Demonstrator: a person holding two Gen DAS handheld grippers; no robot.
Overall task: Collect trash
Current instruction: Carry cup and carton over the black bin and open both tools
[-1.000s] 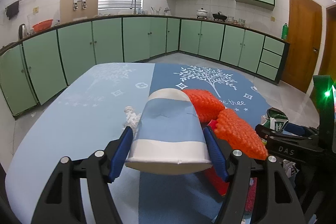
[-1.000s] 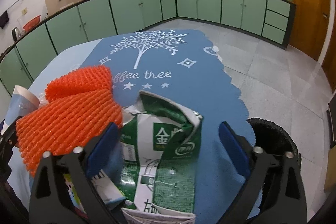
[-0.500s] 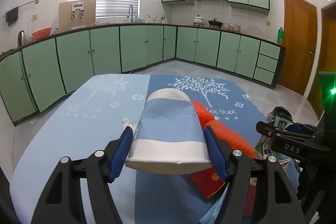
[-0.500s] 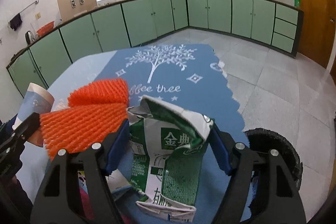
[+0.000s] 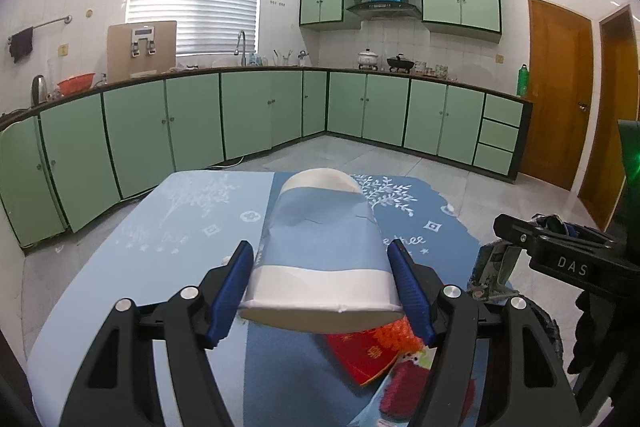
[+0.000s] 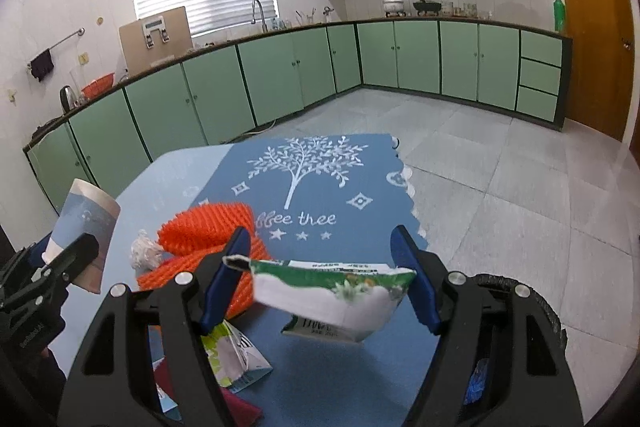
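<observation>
My left gripper (image 5: 322, 287) is shut on a blue and white paper cup (image 5: 320, 247), lying sideways between the blue pads and lifted above the table (image 5: 160, 247). In the right wrist view my right gripper (image 6: 322, 277) is shut on a crushed green and white milk carton (image 6: 332, 291), which hangs clear of the tablecloth. Below it lie two orange foam nets (image 6: 208, 227), a crumpled white tissue (image 6: 144, 255), another flattened carton (image 6: 232, 355) and red packets (image 5: 364, 355). The left gripper with its cup (image 6: 84, 223) shows at the left edge of that view.
A black mesh bin (image 6: 536, 307) stands on the floor just right of the table, partly hidden behind my right gripper's finger. Green cabinets line the far walls, and a grey tiled floor lies beyond the table edge.
Both grippers have risen with their loads. The right one closed on the milk carton and lifted it off the table; the orange nets now sit lower in both views.
</observation>
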